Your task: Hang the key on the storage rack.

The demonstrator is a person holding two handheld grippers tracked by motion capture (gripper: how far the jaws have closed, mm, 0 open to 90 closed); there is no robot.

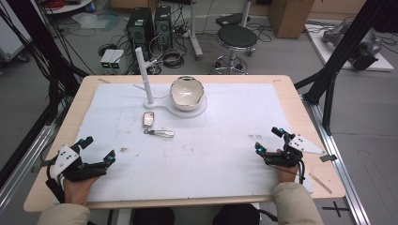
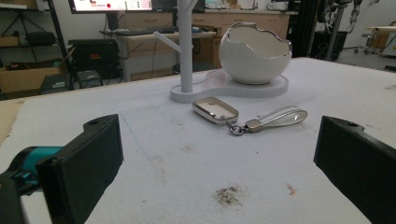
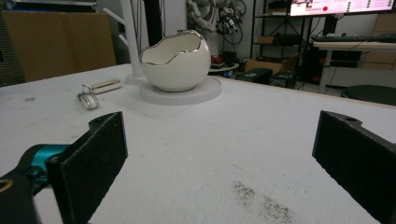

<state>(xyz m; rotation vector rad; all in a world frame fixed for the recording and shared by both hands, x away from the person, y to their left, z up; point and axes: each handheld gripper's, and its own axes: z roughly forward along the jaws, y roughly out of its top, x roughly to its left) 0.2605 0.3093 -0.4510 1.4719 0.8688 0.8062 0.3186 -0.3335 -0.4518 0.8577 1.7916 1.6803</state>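
Silver-edged and pale in the middle, the key fob (image 1: 148,119) lies flat on the white mat (image 1: 211,140) that covers the surface, just in front of the stand (image 1: 173,105). A small ring joins it to a short strap (image 1: 162,133), light grey with a metal clasp, which trails off to one side. From the left gripper view the fob (image 2: 215,110) looks like a rounded rectangle with a shiny rim, and the strap (image 2: 280,117) is a flat loop lying on the mat.

Behind it the stand carries a white post (image 1: 144,75) with side pegs and a white egg-shaped bowl (image 1: 187,93) with a wavy metallic rim.

Both hand-held grippers sit low at the near edge, well apart from the fob. The left hand-held gripper (image 1: 98,150) has its jaws spread wide with nothing between them; the right hand-held gripper (image 1: 268,138) is likewise wide open and grasps nothing. The fob lies nearer the left one. Dark smudges (image 2: 229,195) mark the mat ahead of the left jaws.
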